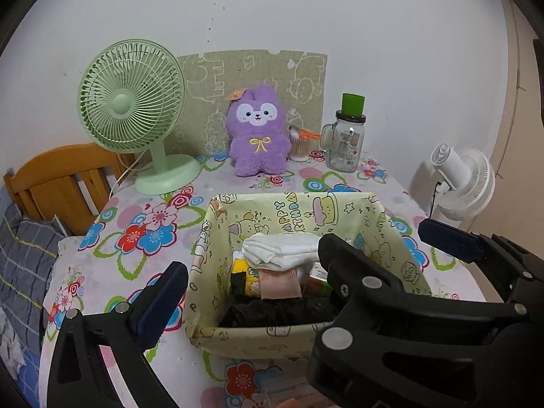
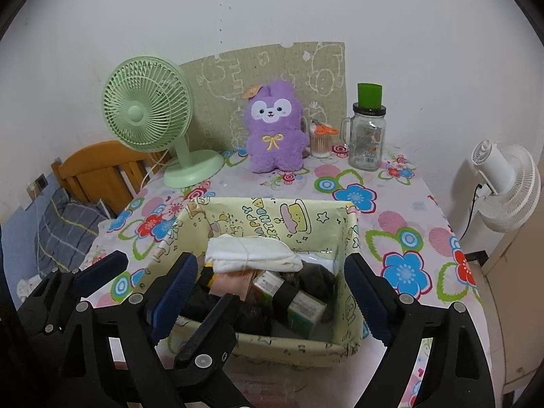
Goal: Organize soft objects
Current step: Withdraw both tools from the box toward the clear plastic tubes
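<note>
Here, left to right: the left gripper [image 2: 153,289] and right gripper [image 2: 272,297] stand wide open, empty, over the box [image 2: 258,345]; the white folded cloth [image 2: 251,253] lies inside. Withdraw upward, clear of the walls.

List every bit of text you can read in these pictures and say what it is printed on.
"HAPPY BIRTHDAY": inside back wall of the yellow box, tilted, partly creased.
Large outlined letters on the green board behind the purple plush: not legible.
Label on the glass jar: too small.
Cartons in the box: blurred.
</note>
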Tool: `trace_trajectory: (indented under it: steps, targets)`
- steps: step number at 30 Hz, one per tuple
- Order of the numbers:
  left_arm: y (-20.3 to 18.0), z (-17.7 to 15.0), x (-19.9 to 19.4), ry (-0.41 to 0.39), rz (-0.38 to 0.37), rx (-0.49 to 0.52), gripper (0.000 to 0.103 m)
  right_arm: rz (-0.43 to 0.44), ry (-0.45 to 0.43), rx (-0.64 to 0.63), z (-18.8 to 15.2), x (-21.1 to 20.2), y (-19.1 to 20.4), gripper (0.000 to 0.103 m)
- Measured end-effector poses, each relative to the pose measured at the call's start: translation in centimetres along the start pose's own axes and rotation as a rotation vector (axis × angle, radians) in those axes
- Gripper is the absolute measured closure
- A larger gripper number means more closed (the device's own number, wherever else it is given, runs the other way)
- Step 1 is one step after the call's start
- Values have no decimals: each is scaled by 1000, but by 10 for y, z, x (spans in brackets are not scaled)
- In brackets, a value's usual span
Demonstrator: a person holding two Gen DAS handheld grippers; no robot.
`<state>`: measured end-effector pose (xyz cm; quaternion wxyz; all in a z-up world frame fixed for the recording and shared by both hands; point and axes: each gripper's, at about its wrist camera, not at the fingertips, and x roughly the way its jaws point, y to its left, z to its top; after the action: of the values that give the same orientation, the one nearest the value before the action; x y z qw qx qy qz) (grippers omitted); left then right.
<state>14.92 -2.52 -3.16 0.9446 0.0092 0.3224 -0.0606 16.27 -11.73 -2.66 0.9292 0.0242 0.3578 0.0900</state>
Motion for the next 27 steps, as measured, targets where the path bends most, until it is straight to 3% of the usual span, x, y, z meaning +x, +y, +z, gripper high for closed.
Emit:
trace_trajectory:
  steps: [4, 23, 27]
  targets:
    - [-1, -2, -7, 2, -14, -2, 7, -6, -10, 3, -2, -10, 0, 13]
    - [-13, -29, -41, -18, -77, 3, 7, -40, -26, -7, -30, -49, 2, 12]
    - [-14, -34, -51, -31, -77, 7, 8, -48, -39, -5, -35, -59, 5, 8]
